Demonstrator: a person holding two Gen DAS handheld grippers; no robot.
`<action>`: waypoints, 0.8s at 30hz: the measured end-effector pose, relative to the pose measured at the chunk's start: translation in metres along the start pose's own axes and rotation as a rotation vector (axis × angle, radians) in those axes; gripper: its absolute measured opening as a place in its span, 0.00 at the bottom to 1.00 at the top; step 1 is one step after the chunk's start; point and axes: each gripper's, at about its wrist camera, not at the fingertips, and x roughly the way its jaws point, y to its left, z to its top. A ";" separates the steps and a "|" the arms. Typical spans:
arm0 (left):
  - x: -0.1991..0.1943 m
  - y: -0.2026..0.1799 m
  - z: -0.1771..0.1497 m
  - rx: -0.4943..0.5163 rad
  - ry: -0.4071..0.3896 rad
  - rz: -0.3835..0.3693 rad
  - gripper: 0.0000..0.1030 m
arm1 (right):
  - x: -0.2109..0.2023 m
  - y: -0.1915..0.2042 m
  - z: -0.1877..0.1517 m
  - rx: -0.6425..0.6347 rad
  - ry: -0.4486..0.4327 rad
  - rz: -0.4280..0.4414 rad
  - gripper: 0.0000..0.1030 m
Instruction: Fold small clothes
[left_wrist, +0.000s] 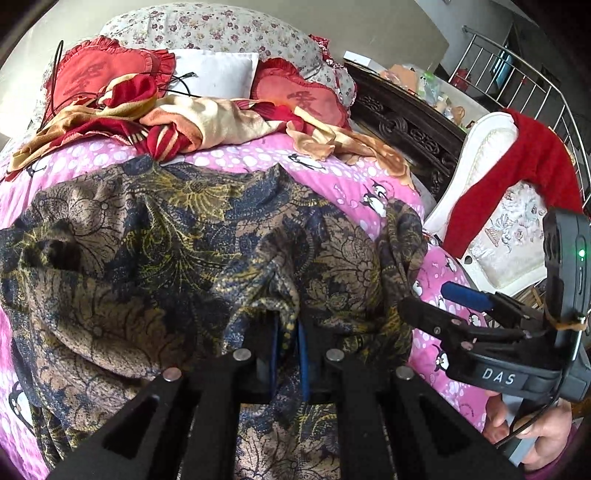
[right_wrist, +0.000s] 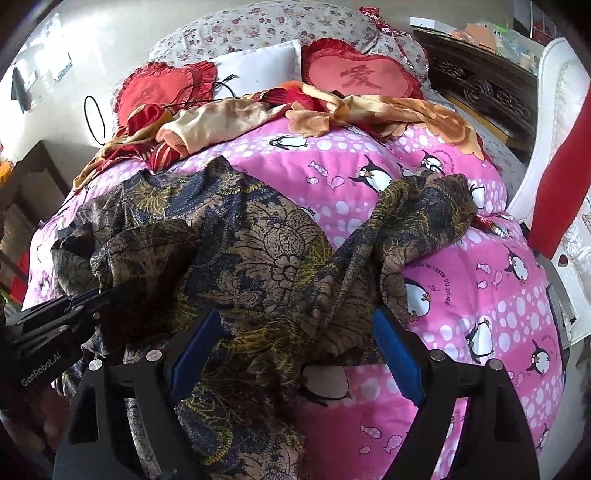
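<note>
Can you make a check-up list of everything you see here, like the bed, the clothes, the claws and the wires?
Surface: pink penguin-print quilt on a bed.
Job's things: dark floral brown-and-blue garment, rumpled, not yet folded.
Clutter: red-and-cream crumpled blanket; two red heart-shaped cushions; white pillow.
Grippers: left claw shut on the garment; right claw open above it.
Cables: thin black wire near the cushions.
Surroundings: dark carved wooden headboard; white chair with red cloth.

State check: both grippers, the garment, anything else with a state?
Left gripper: shut on a fold of the patterned garment.
Right gripper: open, fingers astride the cloth.
Patterned garment: crumpled, unfolded, on the pink quilt.
Red-and-cream blanket: rumpled near the pillows.
Red cloth: draped over the chair.
</note>
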 end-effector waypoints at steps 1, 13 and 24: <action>0.000 0.000 0.000 -0.001 0.004 -0.002 0.09 | -0.001 0.000 0.000 -0.001 0.000 -0.002 0.86; -0.101 0.047 -0.025 0.059 -0.126 0.091 0.83 | 0.007 0.010 0.014 0.028 -0.006 0.119 0.86; -0.077 0.148 -0.075 -0.128 0.030 0.428 0.82 | 0.066 0.048 0.024 -0.051 0.112 0.217 0.08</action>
